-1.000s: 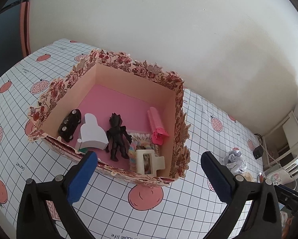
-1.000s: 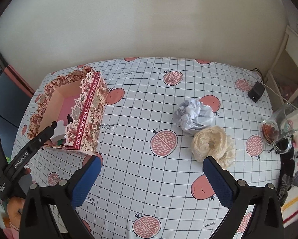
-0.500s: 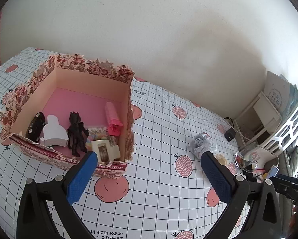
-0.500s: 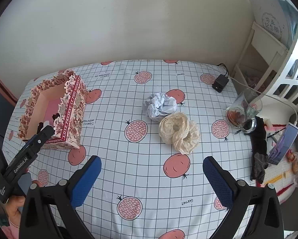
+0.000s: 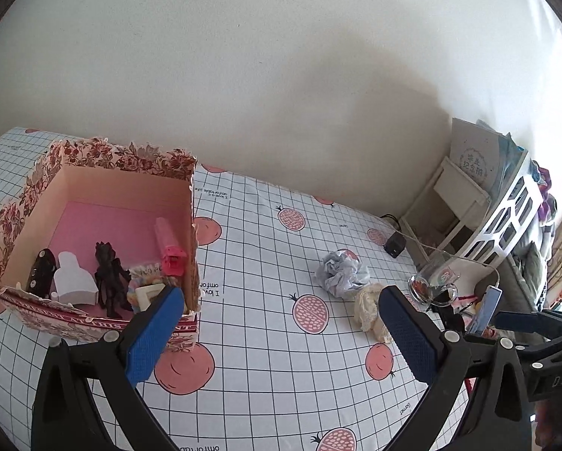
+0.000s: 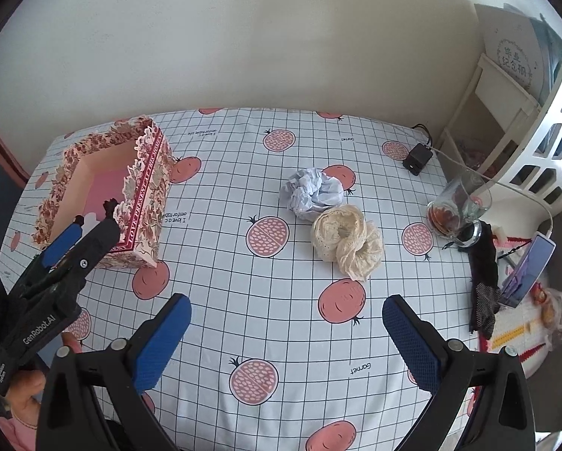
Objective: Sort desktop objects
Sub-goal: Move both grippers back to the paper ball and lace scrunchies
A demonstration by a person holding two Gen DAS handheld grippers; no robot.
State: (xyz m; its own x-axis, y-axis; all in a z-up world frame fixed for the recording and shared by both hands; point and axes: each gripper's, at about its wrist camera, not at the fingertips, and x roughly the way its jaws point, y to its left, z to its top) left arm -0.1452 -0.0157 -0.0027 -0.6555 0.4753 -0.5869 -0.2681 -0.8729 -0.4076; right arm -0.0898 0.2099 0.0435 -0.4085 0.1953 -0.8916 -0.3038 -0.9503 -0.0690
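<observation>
Both grippers hold nothing, jaws spread wide. The left gripper (image 5: 281, 332) has swung right since a second ago: the floral box (image 5: 93, 191), earlier centred, now sits at its left. The right gripper (image 6: 286, 338) has pulled back; the crumpled paper ball (image 6: 312, 193) and touching cream lace scrunchie (image 6: 348, 240) appear farther off.
</observation>
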